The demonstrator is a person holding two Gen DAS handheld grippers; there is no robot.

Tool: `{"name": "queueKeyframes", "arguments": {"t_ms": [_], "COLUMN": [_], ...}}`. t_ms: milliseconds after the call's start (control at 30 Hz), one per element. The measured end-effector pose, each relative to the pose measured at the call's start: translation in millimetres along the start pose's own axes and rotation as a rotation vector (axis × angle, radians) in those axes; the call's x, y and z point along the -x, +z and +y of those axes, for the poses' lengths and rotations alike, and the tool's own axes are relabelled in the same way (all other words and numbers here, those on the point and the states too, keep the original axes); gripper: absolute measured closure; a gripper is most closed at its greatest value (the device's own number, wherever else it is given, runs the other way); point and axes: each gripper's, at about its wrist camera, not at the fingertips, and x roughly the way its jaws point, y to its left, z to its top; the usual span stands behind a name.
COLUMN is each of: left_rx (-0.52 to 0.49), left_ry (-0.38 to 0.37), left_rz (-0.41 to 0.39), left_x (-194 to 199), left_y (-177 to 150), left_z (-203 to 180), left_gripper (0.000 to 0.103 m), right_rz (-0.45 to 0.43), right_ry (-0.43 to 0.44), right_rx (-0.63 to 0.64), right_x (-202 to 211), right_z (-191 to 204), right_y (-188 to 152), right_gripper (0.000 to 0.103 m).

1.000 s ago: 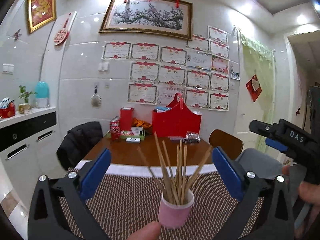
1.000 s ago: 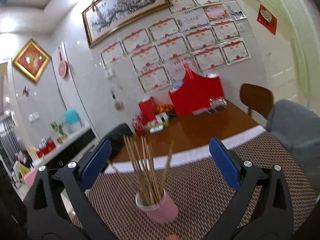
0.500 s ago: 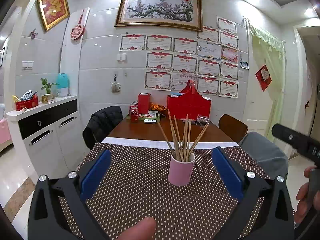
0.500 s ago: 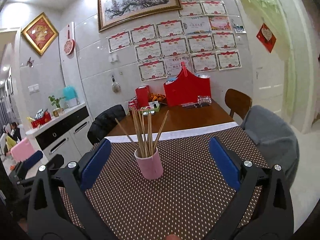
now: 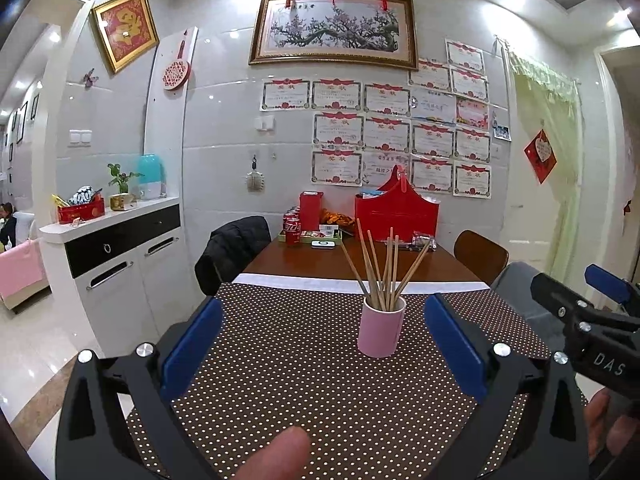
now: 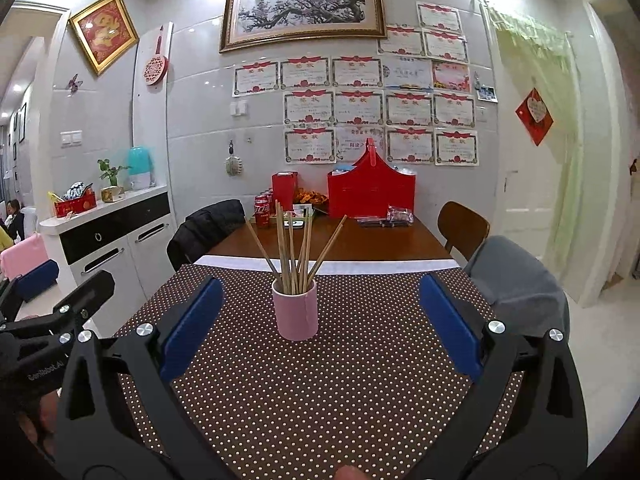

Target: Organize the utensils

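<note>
A pink cup (image 5: pixel 381 331) stands upright on the brown dotted placemat (image 5: pixel 304 380), holding several wooden chopsticks (image 5: pixel 384 264) that fan out above its rim. My left gripper (image 5: pixel 324 344) is open, held back from the cup with nothing between its blue pads. In the right wrist view the same cup (image 6: pixel 296 309) and chopsticks (image 6: pixel 294 248) sit ahead of my right gripper (image 6: pixel 320 326), which is also open and empty. The right gripper (image 5: pixel 592 320) shows at the right edge of the left wrist view, and the left gripper (image 6: pixel 56 316) at the left edge of the right wrist view.
A wooden table (image 5: pixel 352 266) carries a red carrier box (image 5: pixel 396 212), red cans (image 5: pixel 292 230) and small items at the far wall. A chair with a black jacket (image 5: pixel 232 248) stands left, a brown chair (image 5: pixel 480 254) and grey cloth (image 6: pixel 516 280) right. A white cabinet (image 5: pixel 116 264) lies left.
Both grippers have pulled back and risen away from the cup, which now looks smaller and farther off. Both stay open. The cup and chopsticks have not moved.
</note>
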Motion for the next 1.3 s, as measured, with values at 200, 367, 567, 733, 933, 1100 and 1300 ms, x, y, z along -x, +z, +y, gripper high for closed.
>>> {"name": "queueKeyframes", "arguments": {"t_ms": [200,367,567,733,933,1100,1300], "left_rx": [0.0,-0.011,-0.024,-0.027,-0.025,-0.024,-0.027], "left_ry": [-0.013,-0.028,-0.044,-0.056,-0.072,-0.081,-0.096], "left_rz": [0.002,-0.002,-0.016,-0.018,-0.018,-0.02,-0.02], "left_x": [1.2,2.9,5.6,5.5,5.5,5.4,5.4], "left_y": [3.0,4.3,8.8,10.3,12.9,15.4,18.5], "left_z": [-2.7,-11.3,-20.1,-24.6,-26.9,-29.4,-32.0], "left_gripper": [0.004,0.004,0.004,0.004,0.004,0.004,0.004], "right_rz": [0.007,0.002,0.004,-0.001,-0.007,-0.012,-0.014], "right_ry": [-0.018,-0.038,-0.048,-0.052,-0.062,-0.065,-0.066], "right_rx": [-0.001,-0.006,-0.02,-0.02,-0.027,-0.02,-0.021], "right_x": [2.1,6.2,5.9,7.0,8.1,8.6,8.9], "right_z": [0.1,-3.5,-10.2,-13.2,-17.6,-16.8,-16.8], "right_y": [-3.5,-5.7,-5.3,-4.4,-4.1,-3.6,-2.9], "right_gripper": [0.006,0.006,0.006,0.006,0.006,0.006,0.006]}}
